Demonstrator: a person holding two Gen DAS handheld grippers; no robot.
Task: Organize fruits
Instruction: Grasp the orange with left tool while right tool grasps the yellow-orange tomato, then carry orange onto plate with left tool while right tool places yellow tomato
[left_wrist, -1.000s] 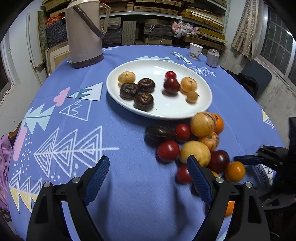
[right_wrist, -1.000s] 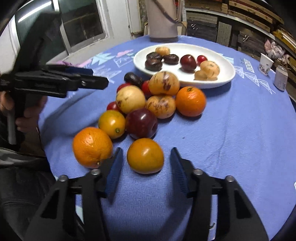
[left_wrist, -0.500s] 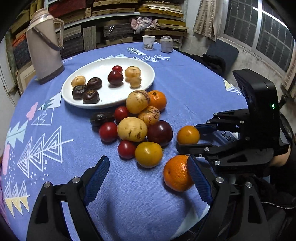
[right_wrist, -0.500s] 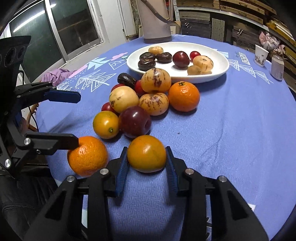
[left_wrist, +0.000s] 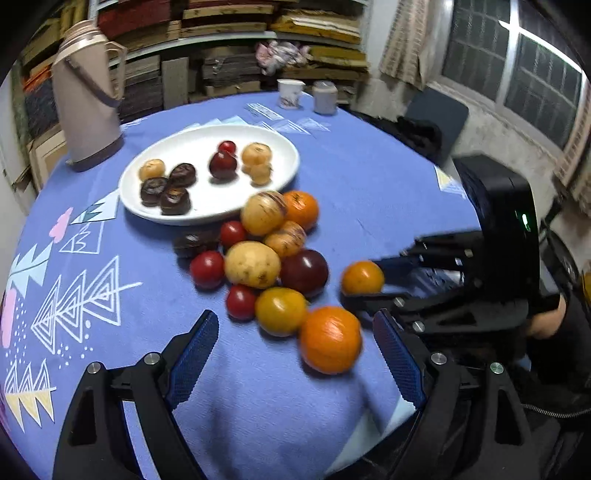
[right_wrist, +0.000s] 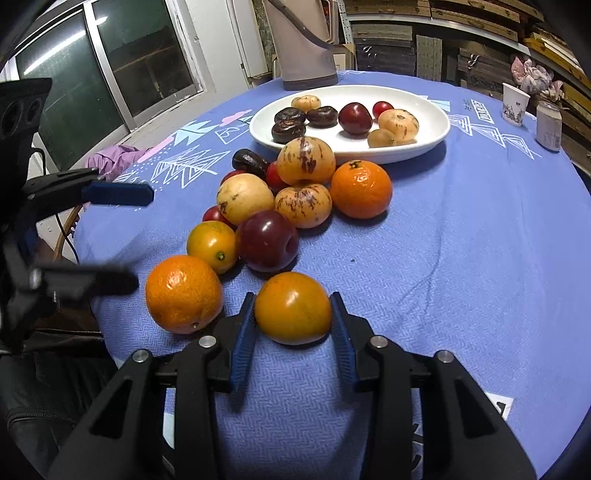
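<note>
A pile of loose fruit (left_wrist: 266, 258) lies on the blue tablecloth in front of a white plate (left_wrist: 284, 147) that holds several small fruits. My right gripper (right_wrist: 293, 317) is shut on an orange-yellow fruit (right_wrist: 293, 307) at the near edge of the pile; it also shows in the left wrist view (left_wrist: 362, 277). My left gripper (left_wrist: 295, 350) is open, its jaws wide apart, with a big orange (left_wrist: 330, 339) just ahead between them, untouched. The same orange (right_wrist: 183, 293) lies left of my right gripper.
A beige thermos (left_wrist: 86, 99) stands behind the plate at the far left. A paper cup (left_wrist: 290, 93) and a small can (left_wrist: 325, 96) stand at the table's far edge. The table edge is close under both grippers.
My right gripper has closed on the orange-yellow fruit. My left gripper has swung toward the near pile and now faces the big orange.
</note>
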